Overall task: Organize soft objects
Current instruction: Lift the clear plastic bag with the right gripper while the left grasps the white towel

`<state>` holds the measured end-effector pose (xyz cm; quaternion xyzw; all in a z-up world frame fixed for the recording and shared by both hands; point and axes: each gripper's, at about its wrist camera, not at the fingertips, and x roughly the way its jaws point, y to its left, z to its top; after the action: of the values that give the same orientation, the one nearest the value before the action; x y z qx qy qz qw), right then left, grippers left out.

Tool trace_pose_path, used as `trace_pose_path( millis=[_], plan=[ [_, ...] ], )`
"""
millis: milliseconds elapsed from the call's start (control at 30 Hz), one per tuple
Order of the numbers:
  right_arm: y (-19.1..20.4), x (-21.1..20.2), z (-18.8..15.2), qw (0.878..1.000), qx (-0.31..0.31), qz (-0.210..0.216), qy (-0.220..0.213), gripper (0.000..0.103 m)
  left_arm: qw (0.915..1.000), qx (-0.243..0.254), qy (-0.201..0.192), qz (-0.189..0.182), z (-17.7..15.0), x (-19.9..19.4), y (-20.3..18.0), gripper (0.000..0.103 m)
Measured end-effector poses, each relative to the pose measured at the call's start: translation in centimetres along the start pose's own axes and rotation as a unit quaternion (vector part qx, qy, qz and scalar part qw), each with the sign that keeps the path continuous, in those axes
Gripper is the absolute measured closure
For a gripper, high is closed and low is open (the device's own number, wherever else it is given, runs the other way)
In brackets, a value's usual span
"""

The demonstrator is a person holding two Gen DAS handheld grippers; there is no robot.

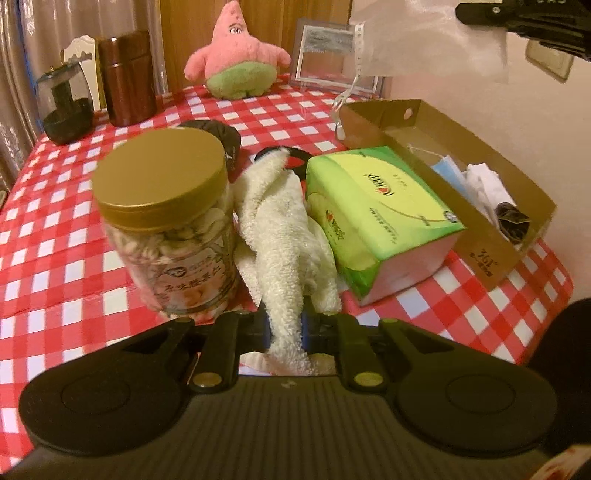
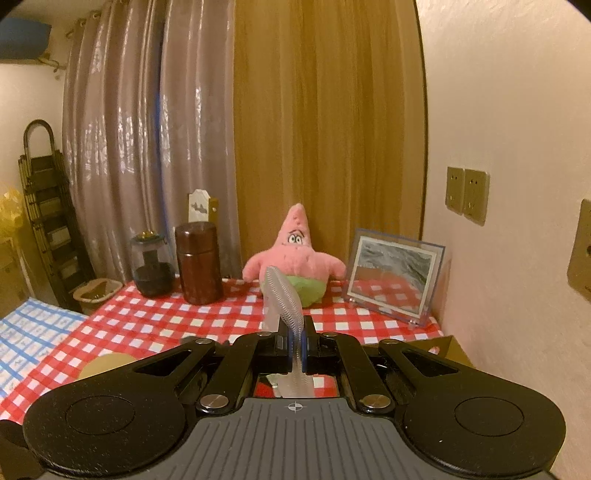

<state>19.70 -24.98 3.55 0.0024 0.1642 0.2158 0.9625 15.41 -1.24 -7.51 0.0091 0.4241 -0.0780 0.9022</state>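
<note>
My left gripper (image 1: pixel 286 325) is shut on a cream towel (image 1: pixel 284 229) that trails over the checked table between a nut jar and a green tissue pack (image 1: pixel 373 218). My right gripper (image 2: pixel 295 345) is shut on the ruffled edge of a sheer white pouch (image 2: pixel 282 291). In the left wrist view that pouch (image 1: pixel 424 37) hangs high above the cardboard box (image 1: pixel 480 254), held by the right gripper (image 1: pixel 517 20). The box holds a blue mask (image 1: pixel 448 173), white cloth (image 1: pixel 487 188) and a dark item. A pink star plush (image 1: pixel 234 55) sits at the table's back.
A gold-lidded jar (image 1: pixel 166 221) stands just left of the towel, with a dark object behind it. A brown canister (image 1: pixel 125 77), a glass pot (image 1: pixel 62 107) and a picture frame (image 2: pixel 395 277) line the back. A wall is on the right.
</note>
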Motion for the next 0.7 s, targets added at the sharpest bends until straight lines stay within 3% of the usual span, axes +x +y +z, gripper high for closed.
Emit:
trace_pose_path(
  millis=[300, 700],
  plan=[
    [0.9, -3.4, 0.2, 1.0, 0.008, 0.001, -0.008, 0.099, 0.9997, 0.002, -0.026, -0.004, -0.5, -5.3, -0.5, 0.091],
    [0.0, -8.2, 0.4, 0.999, 0.019, -0.02, -0.02, 0.099, 0.9968, 0.018, -0.076, -0.019, 1.3, -10.8, -2.9, 0.091]
  ],
)
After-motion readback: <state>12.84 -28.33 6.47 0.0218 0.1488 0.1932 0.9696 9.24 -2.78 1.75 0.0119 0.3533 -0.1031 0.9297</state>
